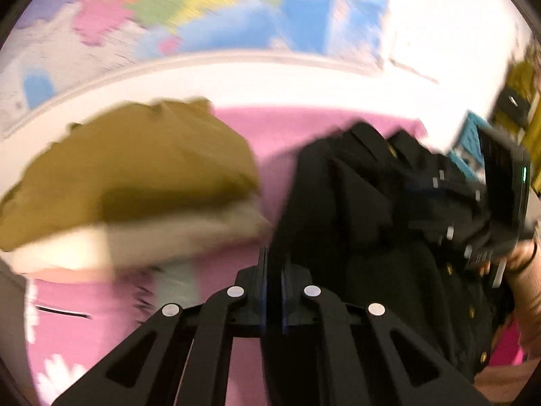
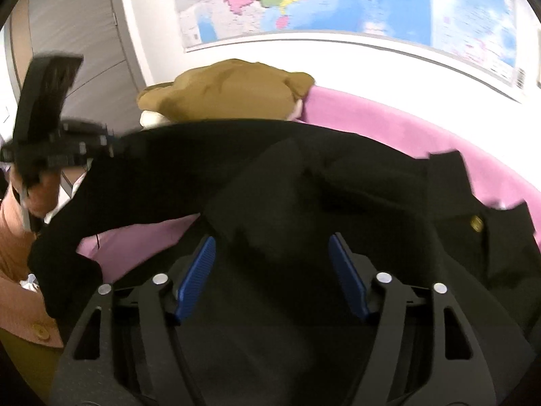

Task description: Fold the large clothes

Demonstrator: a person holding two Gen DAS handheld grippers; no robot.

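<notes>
A black coat with gold buttons lies spread over a pink sheet. In the left wrist view, my left gripper is shut on an edge of the black coat, which hangs to its right. In the right wrist view, my right gripper is open, its blue pads wide apart just above the coat. The left gripper also shows at the left of the right wrist view, holding a sleeve end. The right gripper's body shows at the right of the left wrist view.
A folded stack topped by a brown garment sits on the pink sheet at the back left, also in the left wrist view. A coloured wall map hangs behind. A person in a pink top stands at left.
</notes>
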